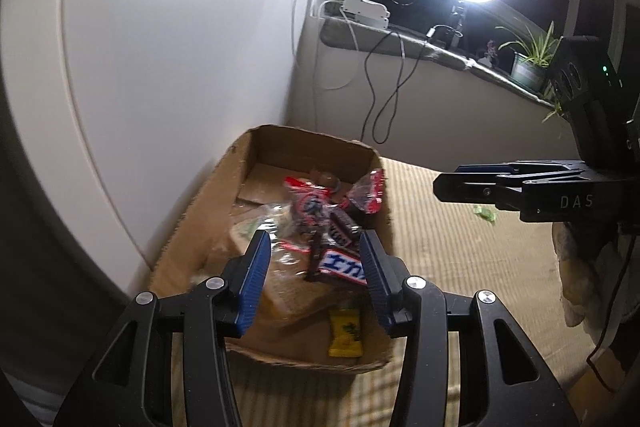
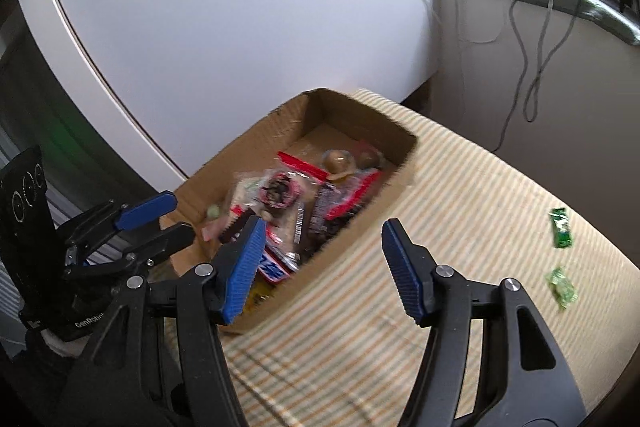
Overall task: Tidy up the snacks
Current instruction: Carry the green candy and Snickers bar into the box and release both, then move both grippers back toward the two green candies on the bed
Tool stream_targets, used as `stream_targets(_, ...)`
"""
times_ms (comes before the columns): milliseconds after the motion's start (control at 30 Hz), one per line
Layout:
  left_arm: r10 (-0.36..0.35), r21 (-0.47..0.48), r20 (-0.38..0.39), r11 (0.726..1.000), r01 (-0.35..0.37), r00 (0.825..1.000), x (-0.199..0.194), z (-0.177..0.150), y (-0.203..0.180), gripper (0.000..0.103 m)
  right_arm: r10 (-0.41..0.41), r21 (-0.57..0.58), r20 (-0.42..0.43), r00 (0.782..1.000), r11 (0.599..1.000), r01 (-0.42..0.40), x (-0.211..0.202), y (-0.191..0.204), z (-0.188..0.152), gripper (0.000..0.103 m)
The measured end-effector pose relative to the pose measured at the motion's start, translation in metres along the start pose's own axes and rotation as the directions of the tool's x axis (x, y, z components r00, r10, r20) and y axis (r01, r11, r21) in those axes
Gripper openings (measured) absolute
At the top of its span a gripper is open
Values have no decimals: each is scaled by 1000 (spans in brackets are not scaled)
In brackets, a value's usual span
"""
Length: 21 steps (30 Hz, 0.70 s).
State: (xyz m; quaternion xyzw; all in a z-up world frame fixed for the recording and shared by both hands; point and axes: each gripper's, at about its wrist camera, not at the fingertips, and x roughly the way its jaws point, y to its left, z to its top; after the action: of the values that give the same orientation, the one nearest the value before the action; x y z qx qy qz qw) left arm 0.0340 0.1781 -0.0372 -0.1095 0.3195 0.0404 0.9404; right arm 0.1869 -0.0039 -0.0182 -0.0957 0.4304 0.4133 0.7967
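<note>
Both grippers are empty: we hold the left gripper with jaws spread wide over the cardboard box of wrapped snacks, and the right gripper equally wide above the striped tablecloth beside the box. We judge the gathering nearly done, since only two green candies lie loose on the cloth, well apart from the box. Next, the right gripper should swing out to them, pinch one, and carry it back.
</note>
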Motion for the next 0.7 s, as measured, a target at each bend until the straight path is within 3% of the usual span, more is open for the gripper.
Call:
stream_targets(300, -55, 41, -1, 998, 55, 998, 8, 5, -40, 45, -102, 77, 64, 993, 992, 97, -44, -66, -26, 63)
stream_targets(533, -118, 78, -20, 990, 119, 993, 25, 10, -81, 45, -172, 208, 57, 983, 966, 157, -70, -146, -50, 63)
stream_targets(700, -161, 100, -51, 981, 165, 986, 47, 13, -110, 45, -218, 234, 42, 975, 951, 203, -77, -183, -61, 63)
